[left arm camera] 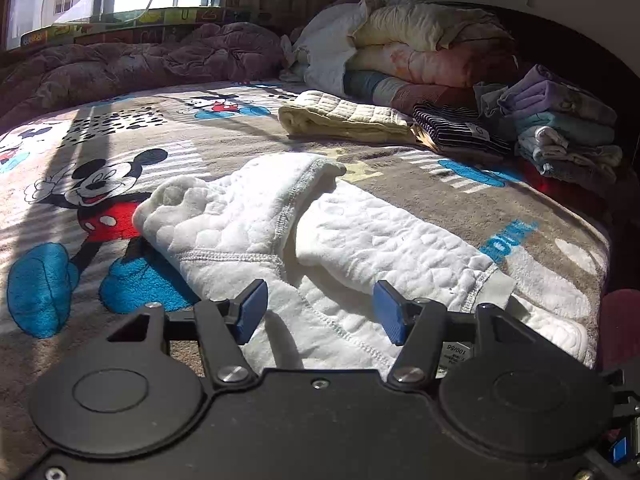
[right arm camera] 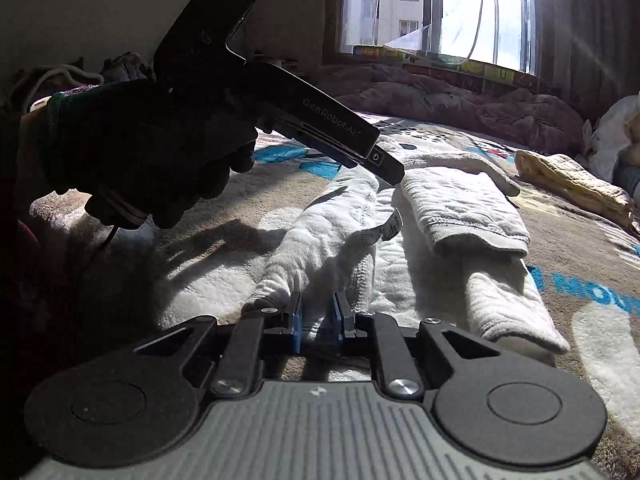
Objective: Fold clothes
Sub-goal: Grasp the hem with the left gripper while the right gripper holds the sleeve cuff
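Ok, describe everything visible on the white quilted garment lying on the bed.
The white garment looks like soft quilted cotton with grey overlock seams and a small label at one hem. It lies partly folded on the Mickey Mouse blanket, both sleeves turned inward. The right gripper is shut on its near edge; the left gripper hangs open above it.

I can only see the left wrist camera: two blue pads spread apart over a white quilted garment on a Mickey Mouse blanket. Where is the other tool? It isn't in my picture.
Observer: The right gripper is low at the near end of the white garment, with its pads shut on a strip of the cloth.
Operator: And what is carrying the tool I'm looking through?
Observer: A left hand in a dark glove holds the left gripper by its handle, tilted down above the garment and not touching it.
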`<move>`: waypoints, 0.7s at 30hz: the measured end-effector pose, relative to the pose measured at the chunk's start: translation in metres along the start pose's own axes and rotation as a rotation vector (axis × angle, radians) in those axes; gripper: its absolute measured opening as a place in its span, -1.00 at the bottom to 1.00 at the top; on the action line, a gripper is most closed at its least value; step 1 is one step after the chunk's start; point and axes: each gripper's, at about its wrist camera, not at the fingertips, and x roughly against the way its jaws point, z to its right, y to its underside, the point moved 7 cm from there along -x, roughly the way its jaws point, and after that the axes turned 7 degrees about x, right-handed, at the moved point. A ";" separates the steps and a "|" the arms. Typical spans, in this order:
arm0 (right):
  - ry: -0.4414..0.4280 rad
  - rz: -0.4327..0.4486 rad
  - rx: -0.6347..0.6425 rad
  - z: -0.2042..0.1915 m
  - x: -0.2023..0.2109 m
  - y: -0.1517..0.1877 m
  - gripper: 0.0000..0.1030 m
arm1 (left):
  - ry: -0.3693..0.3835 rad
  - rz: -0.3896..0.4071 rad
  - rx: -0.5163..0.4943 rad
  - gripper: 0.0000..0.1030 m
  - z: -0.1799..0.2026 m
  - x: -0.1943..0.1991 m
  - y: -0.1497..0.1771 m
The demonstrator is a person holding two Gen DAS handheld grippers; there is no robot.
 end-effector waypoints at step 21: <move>-0.120 0.012 -0.066 0.009 0.000 -0.001 -0.66 | -0.166 0.110 0.379 0.16 -0.095 -0.016 -0.070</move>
